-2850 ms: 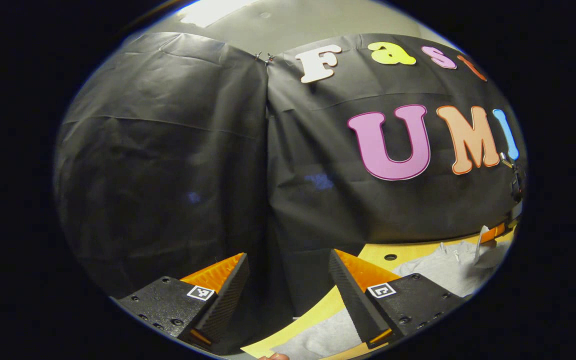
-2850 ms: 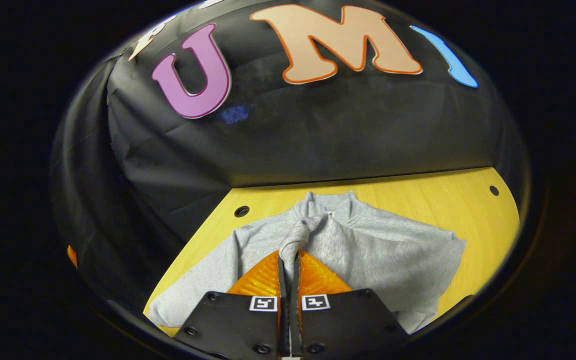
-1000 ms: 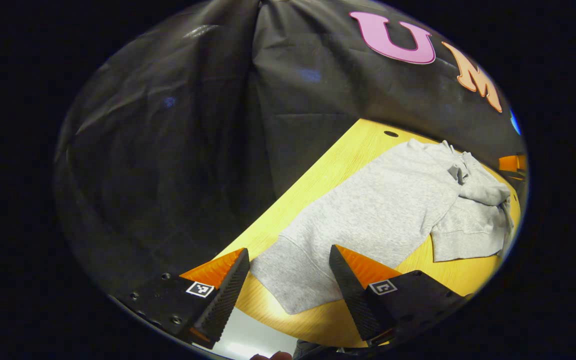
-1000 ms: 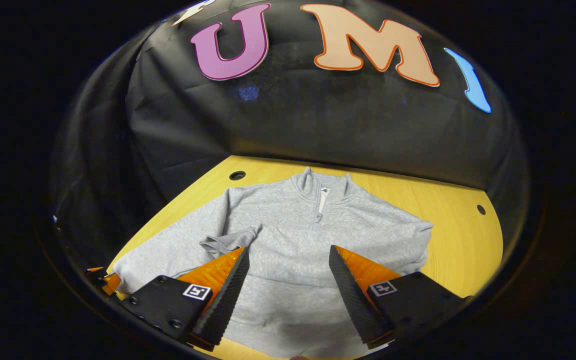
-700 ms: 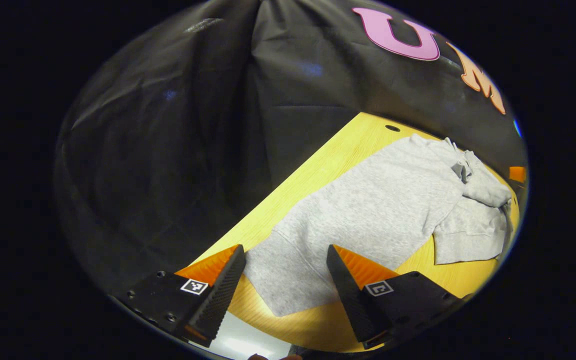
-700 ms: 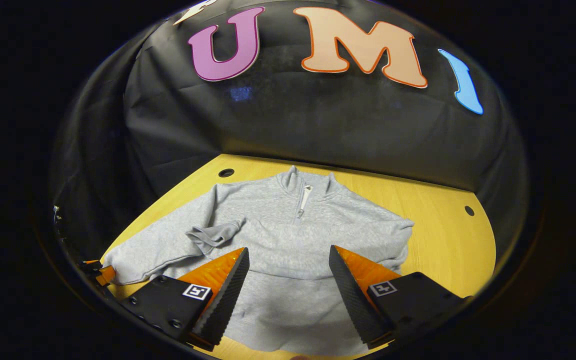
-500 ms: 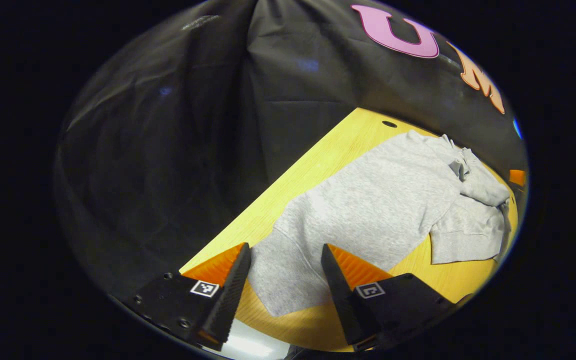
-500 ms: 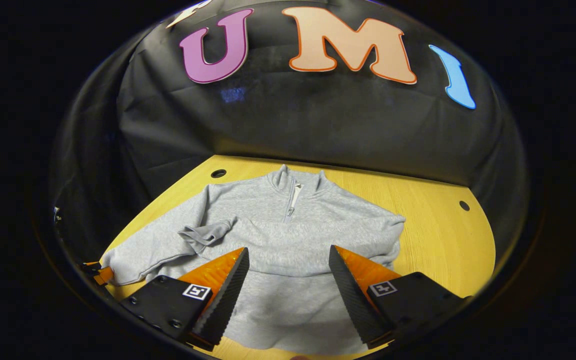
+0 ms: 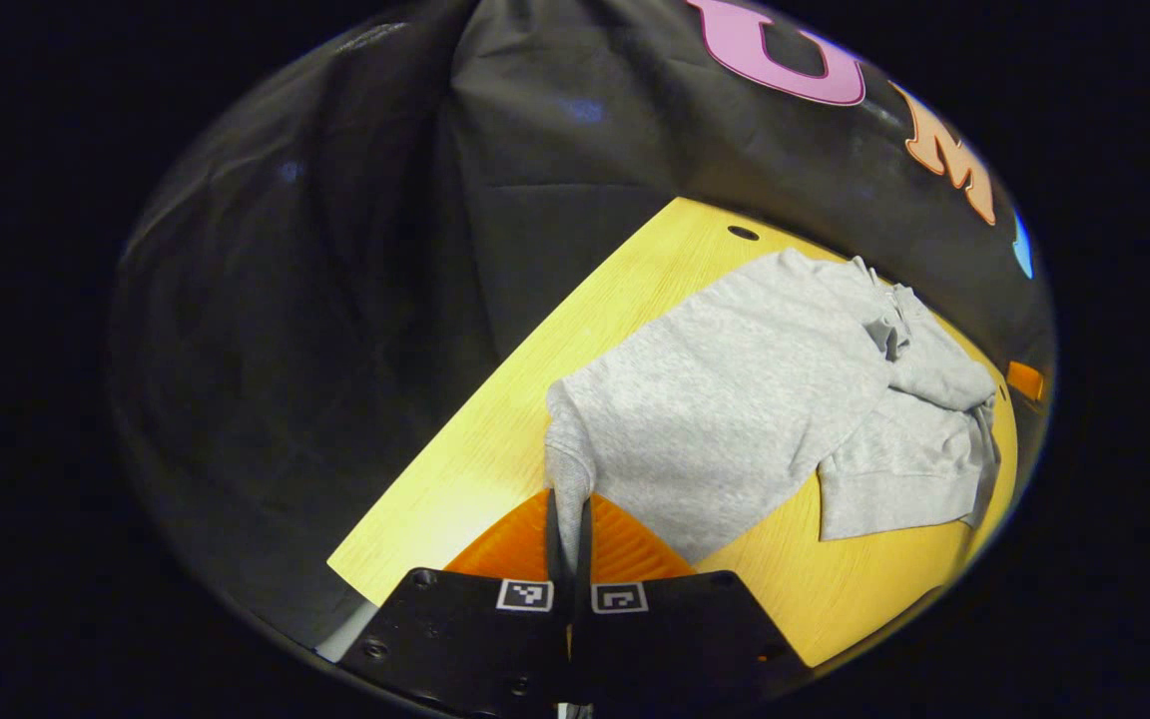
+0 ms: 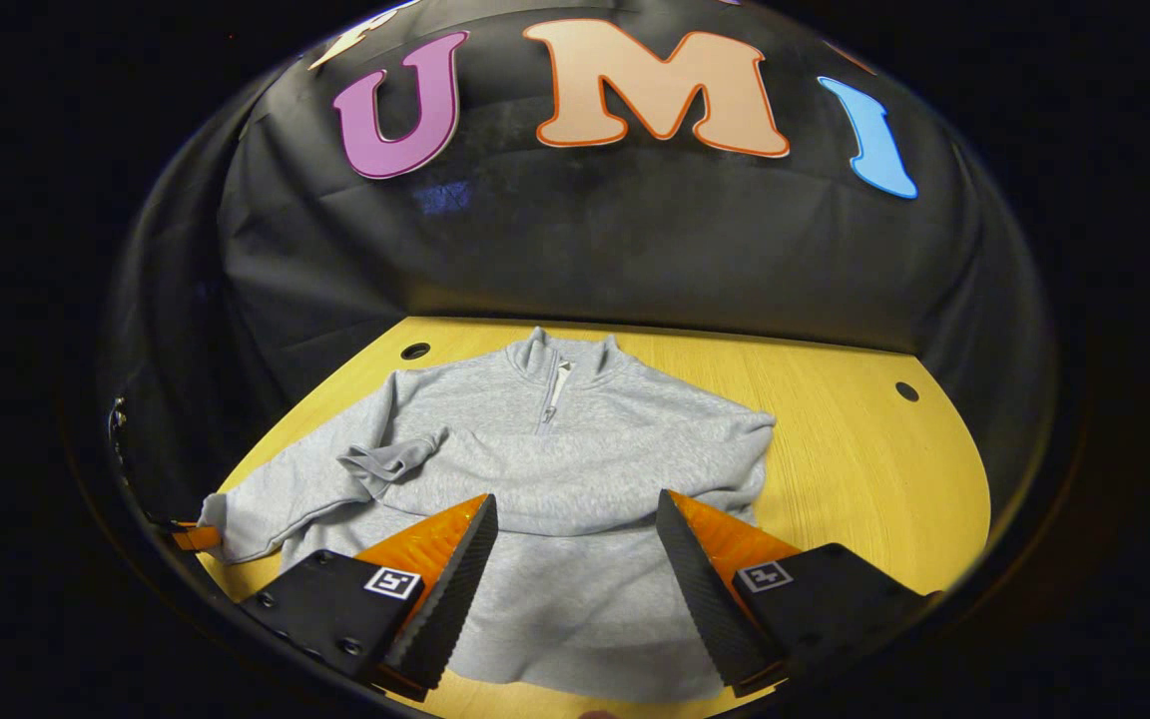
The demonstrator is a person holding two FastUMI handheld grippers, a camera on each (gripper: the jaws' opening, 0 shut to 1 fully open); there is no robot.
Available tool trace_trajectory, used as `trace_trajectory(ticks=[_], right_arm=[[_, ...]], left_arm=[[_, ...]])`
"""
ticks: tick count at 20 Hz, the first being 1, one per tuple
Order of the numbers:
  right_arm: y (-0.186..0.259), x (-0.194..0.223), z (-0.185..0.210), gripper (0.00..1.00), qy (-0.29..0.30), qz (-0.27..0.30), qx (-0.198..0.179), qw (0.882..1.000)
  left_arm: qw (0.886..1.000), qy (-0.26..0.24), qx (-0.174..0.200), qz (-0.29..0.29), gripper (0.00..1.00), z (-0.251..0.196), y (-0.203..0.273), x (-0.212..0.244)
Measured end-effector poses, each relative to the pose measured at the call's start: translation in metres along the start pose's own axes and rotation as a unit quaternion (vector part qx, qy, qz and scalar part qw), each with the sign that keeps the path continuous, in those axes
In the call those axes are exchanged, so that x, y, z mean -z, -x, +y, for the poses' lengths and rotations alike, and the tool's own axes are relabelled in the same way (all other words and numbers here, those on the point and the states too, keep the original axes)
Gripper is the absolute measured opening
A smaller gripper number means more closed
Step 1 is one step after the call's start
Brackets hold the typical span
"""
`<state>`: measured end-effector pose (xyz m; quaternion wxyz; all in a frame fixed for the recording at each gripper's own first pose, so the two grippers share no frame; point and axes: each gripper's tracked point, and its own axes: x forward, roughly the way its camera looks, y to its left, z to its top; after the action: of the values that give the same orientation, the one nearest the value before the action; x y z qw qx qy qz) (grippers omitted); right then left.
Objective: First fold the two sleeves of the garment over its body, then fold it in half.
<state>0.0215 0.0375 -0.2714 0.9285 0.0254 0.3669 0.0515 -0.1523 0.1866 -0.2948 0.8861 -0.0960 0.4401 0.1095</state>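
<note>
A grey zip-neck sweatshirt [image 10: 575, 439] lies flat on the yellow wooden table [image 10: 864, 459], collar toward the wall. One sleeve is folded across the chest, its cuff [image 10: 387, 461] bunched near the middle. The other sleeve [image 10: 276, 499] stretches out to the table's left edge. In the left gripper view, my left gripper [image 9: 568, 519] is shut on the cuff [image 9: 567, 464] of that outstretched sleeve, which rises in a small peak between the fingers. My right gripper [image 10: 575, 544] hovers open over the sweatshirt's lower body, holding nothing. The left gripper [image 10: 191, 537] also peeks in at the sleeve's end.
The table [image 9: 455, 479] has round holes near its back corners [image 10: 415, 351] [image 10: 906, 391]. Black cloth walls close in behind and on the left. Bare wood lies to the right of the sweatshirt. The table's near corner and a pale floor strip show beside my left gripper.
My right gripper let go of the folded sleeve, opened and drew back. My left gripper came down over the outstretched sleeve's cuff and closed on it.
</note>
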Motion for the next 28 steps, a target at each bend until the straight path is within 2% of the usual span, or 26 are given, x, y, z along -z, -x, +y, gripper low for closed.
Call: trace_trajectory(ticks=[5, 10, 12, 14, 15, 19, 28], right_arm=[[0.012, 0.010, -0.023, 0.99, -0.016, 0.003, 0.017, 1.000], [0.031, 0.017, -0.050, 0.96, -0.029, 0.000, 0.036, 0.999], [0.039, 0.020, -0.062, 0.99, -0.034, -0.002, 0.047, 0.998], [0.048, 0.022, -0.075, 0.96, -0.041, -0.002, 0.057, 0.997], [0.052, 0.023, -0.082, 0.99, -0.045, -0.003, 0.063, 0.997], [0.067, 0.032, -0.105, 0.99, -0.059, -0.002, 0.082, 0.995], [0.099, 0.043, -0.144, 0.99, -0.067, -0.004, 0.107, 0.992]], left_arm=[[0.999, -0.011, 0.012, -0.040, 0.00, -0.013, 0.002, -0.056], [0.996, -0.023, 0.039, -0.080, 0.00, -0.049, 0.003, -0.113], [0.994, -0.034, 0.051, -0.093, 0.00, -0.066, 0.003, -0.133], [0.991, -0.047, 0.066, -0.106, 0.00, -0.087, 0.004, -0.150], [0.989, -0.056, 0.074, -0.113, 0.00, -0.098, 0.004, -0.159], [0.980, -0.080, 0.105, -0.147, 0.01, -0.146, 0.006, -0.193], [0.957, -0.134, 0.178, -0.183, 0.00, -0.272, 0.010, -0.231]])
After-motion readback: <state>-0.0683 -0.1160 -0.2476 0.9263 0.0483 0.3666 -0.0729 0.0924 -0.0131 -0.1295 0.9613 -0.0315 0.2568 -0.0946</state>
